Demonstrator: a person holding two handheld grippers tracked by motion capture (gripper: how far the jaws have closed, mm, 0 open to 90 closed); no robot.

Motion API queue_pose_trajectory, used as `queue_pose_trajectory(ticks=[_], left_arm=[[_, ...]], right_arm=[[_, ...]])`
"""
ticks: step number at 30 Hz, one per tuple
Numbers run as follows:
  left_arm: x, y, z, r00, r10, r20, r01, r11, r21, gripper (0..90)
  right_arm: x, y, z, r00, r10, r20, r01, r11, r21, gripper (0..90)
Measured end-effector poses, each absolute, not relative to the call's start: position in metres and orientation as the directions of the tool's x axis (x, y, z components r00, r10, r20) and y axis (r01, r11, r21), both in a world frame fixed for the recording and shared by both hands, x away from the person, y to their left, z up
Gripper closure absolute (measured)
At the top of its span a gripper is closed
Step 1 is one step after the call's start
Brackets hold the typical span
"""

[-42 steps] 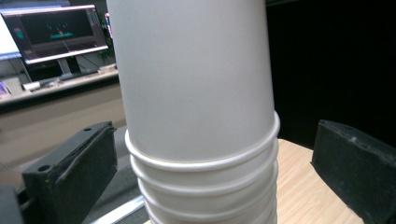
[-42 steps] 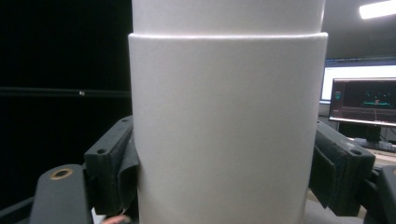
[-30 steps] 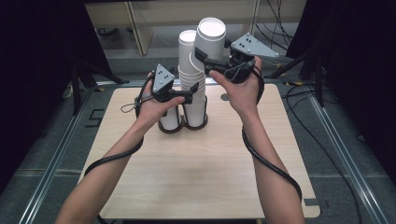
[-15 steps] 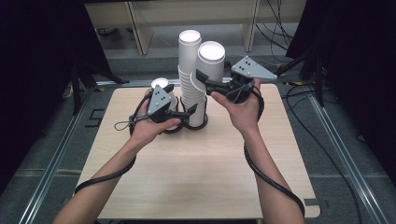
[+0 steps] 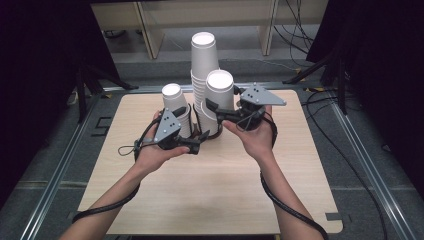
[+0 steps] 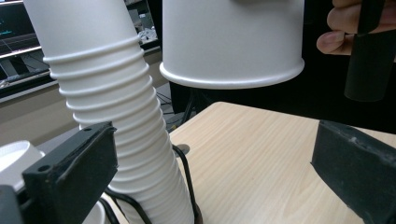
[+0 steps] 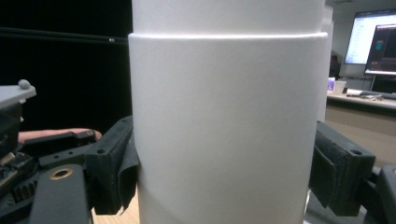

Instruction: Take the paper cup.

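Currently right gripper point(image 5: 216, 111) clamps white paper cup point(image 5: 220, 97) between both jaws, cup held inverted above wooden table point(image 5: 210, 200). Left gripper point(image 5: 197, 145) jaws spread wide, gripping nothing; tall leaning stack of paper cups point(image 6: 116, 116) just beside its left jaw, held cup ahead and above.

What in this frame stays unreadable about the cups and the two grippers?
- Base of the tall cup stack: in the high view the held cup and right gripper cover it.
- Held cup's top and bottom: cut by the right gripper view's edges.
- Short stack: in the high view its foot sits behind the left gripper.
- Number of cups in the tall stack: in the left gripper view its top is cropped.
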State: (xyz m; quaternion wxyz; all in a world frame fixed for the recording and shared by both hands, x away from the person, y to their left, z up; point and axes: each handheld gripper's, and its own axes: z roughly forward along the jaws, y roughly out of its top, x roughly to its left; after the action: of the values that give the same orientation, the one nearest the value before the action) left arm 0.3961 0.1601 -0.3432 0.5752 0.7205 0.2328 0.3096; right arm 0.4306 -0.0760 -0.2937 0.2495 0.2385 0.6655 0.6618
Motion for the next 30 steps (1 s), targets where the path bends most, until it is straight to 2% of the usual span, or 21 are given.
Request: queue_pose_trajectory(ticks=[11,14,22,27,29,30], left_arm=[[0.383,0.161,-0.361,0.713,0.680,0.170,-0.003,-0.240,0.971,0.0],[0.380,0.161,-0.366,0.719,0.675,0.166,0.004,-0.243,0.970,0.0],[0.369,0.165,-0.378,0.736,0.658,0.158,0.022,-0.258,0.966,0.0],[0.363,0.169,-0.384,0.740,0.655,0.154,0.035,-0.267,0.963,0.0],[0.361,0.169,-0.388,0.743,0.653,0.146,0.045,-0.266,0.963,0.0],[0.360,0.170,-0.390,0.741,0.656,0.143,0.045,-0.261,0.964,0.0]], right_arm=[[0.423,-0.075,-0.316,-0.769,0.639,-0.023,0.004,0.040,0.999,21.1],[0.419,-0.073,-0.322,-0.780,0.626,0.010,0.030,0.022,0.999,21.1],[0.411,-0.073,-0.340,-0.784,0.621,-0.022,0.022,0.063,0.998,21.1],[0.403,-0.069,-0.354,-0.796,0.606,-0.011,0.046,0.078,0.996,21.1],[0.399,-0.068,-0.360,-0.802,0.597,0.019,0.084,0.082,0.993,21.1],[0.400,-0.068,-0.362,-0.806,0.592,0.001,0.060,0.080,0.995,21.1]])
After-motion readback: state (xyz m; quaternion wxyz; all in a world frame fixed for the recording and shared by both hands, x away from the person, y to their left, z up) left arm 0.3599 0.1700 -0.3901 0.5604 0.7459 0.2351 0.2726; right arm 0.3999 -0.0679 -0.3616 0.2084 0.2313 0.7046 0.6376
